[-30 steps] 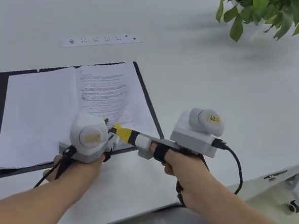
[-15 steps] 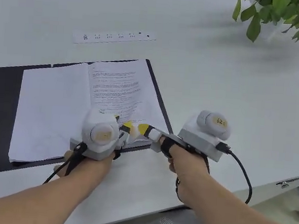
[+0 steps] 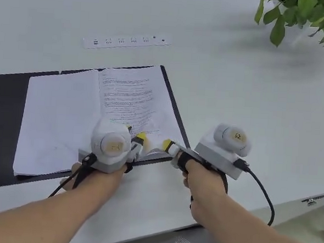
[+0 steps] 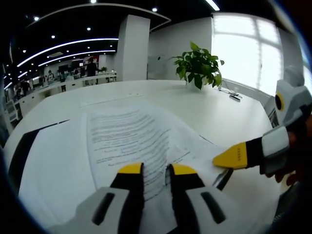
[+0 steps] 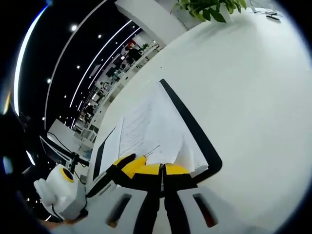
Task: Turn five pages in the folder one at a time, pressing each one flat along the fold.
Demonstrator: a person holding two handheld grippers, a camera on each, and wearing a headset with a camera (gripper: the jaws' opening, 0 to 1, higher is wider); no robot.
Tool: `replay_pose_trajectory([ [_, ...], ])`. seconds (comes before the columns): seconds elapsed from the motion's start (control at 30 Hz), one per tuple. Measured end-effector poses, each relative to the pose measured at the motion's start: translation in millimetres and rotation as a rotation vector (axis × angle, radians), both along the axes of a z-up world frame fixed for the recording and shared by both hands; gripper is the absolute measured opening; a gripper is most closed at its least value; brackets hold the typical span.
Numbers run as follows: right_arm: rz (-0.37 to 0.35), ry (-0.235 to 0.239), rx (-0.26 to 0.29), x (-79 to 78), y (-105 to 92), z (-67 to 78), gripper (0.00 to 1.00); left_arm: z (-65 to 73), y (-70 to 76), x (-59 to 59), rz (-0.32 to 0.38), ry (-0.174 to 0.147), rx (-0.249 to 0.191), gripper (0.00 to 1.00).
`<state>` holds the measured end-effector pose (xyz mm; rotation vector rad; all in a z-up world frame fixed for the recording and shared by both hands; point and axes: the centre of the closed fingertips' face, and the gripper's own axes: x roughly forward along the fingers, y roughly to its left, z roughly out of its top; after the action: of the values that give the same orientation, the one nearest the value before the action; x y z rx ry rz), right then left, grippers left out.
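**Both tongs at the lower edge of the open folder**

We see the left gripper [image 4: 156, 169] with its two yellow-tipped jaws only a little apart. The gap is narrow and nothing is held in it. The jaws are low over the printed white page [image 3: 127, 97], near its lower edge; we cannot tell if they touch the paper. The right gripper [image 5: 162, 169] has its jaws pressed together. Its tips meet the lower right corner of the sheets, where the edges fan up a little. We cannot tell whether one sheet is caught between them. In the head view both tools are in the lower middle of the frame, with their tips just beside each other.

The black flat folder [image 3: 3, 101] lies open in the left half of the frame on the white workbench [image 3: 235, 87]. Inside it are the printed white page and, on its left, a blank white page [image 3: 58, 115]. A white power strip [image 3: 128, 40] lies above the folder, well apart from it. A green leafy plant [image 3: 300, 14] is in the upper right corner. A black cable [image 3: 262, 191] runs from the right gripper toward the lower right.
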<state>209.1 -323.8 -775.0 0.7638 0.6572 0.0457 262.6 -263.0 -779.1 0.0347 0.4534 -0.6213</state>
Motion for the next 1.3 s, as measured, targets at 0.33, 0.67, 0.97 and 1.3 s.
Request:
replay_pose_trajectory([
  [0.33,0.004,-0.072,0.019,0.7,3.2,27.4,0.0,9.5,16.0,-16.4,-0.047,0.047,0.031,0.32],
  [0.67,0.037,-0.201,0.035,8.6,31.9,73.9,0.0,42.8,70.9,-26.9,-0.006,0.001,0.011,0.31],
  [0.97,0.113,-0.283,0.037,13.8,73.0,106.7,0.0,71.2,126.2,-39.5,0.06,-0.044,-0.001,0.31],
  [1.3,0.231,-0.334,0.02,18.8,134.0,124.5,0.0,100.2,185.4,-47.0,0.13,-0.098,0.002,0.3],
])
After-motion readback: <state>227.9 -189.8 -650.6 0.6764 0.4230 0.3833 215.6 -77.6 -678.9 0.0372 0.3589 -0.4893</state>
